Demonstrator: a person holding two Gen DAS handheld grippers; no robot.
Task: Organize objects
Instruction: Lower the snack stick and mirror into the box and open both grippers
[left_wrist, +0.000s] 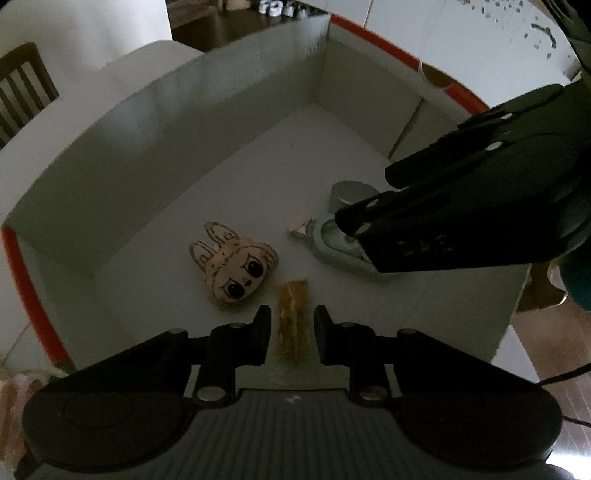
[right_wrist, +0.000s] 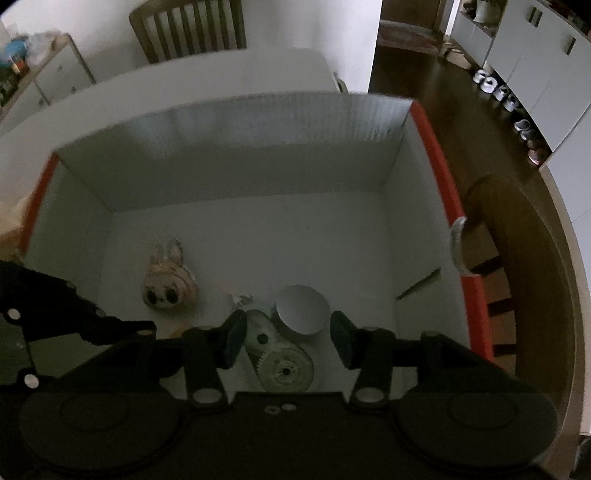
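Note:
A white box with red edges (left_wrist: 147, 147) (right_wrist: 240, 166) holds all the items. My left gripper (left_wrist: 291, 323) points down into it. A small golden-brown piece (left_wrist: 293, 306) lies on the floor between its narrowly parted fingers, with a thin gap on each side. A bunny-face toy (left_wrist: 236, 269) (right_wrist: 168, 284) lies just left of it. My right gripper (right_wrist: 288, 332) (left_wrist: 369, 199) hangs open over a clear tape dispenser with gears (right_wrist: 280, 362) (left_wrist: 332, 247) and a grey round cap (right_wrist: 301, 308) (left_wrist: 347, 194). Its pads do not press on either of them.
A crumpled pale scrap (left_wrist: 297, 225) (right_wrist: 240, 299) lies between the toy and the dispenser. The box stands on a white table (right_wrist: 221, 70). Wooden chairs stand behind (right_wrist: 188, 29) and to the right (right_wrist: 517, 258). The box's far half is bare floor.

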